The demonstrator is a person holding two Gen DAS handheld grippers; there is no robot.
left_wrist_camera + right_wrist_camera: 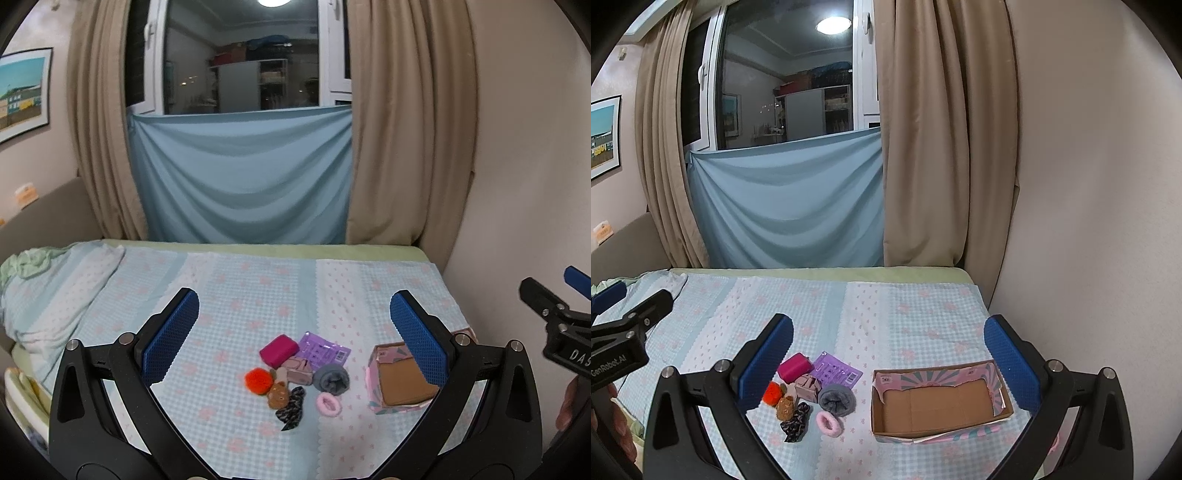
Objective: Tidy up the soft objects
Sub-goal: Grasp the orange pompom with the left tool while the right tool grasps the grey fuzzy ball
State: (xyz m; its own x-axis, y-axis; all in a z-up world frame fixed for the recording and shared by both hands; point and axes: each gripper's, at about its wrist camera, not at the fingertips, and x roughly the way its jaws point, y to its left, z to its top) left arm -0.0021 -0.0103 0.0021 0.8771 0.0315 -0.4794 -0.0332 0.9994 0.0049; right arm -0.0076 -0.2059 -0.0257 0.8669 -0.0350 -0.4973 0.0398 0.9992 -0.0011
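We are reading "GenRobot.AI" on the left gripper [613,325] body at the left edge of the right wrist frame, and "DAS", cut off, on the right gripper [576,302] at the right edge of the left wrist frame. The purple packet [836,371] carries print too small to read.

Both grippers are hovering over the bed [905,314] with jaws wide and holding nothing.

The box [938,402] is sitting at lower right of center, open and showing bare cardboard inside, near the bed's right edge by the wall [1089,184]. Open checked cover is stretching behind it toward the curtains [945,147].

The soft things are lying clustered just left of the box: a magenta pouch [795,366], orange pompom [772,393], brown plush [785,408], grey roll [836,400], pink scrunchie [829,424] and dark scrunchie [796,422].
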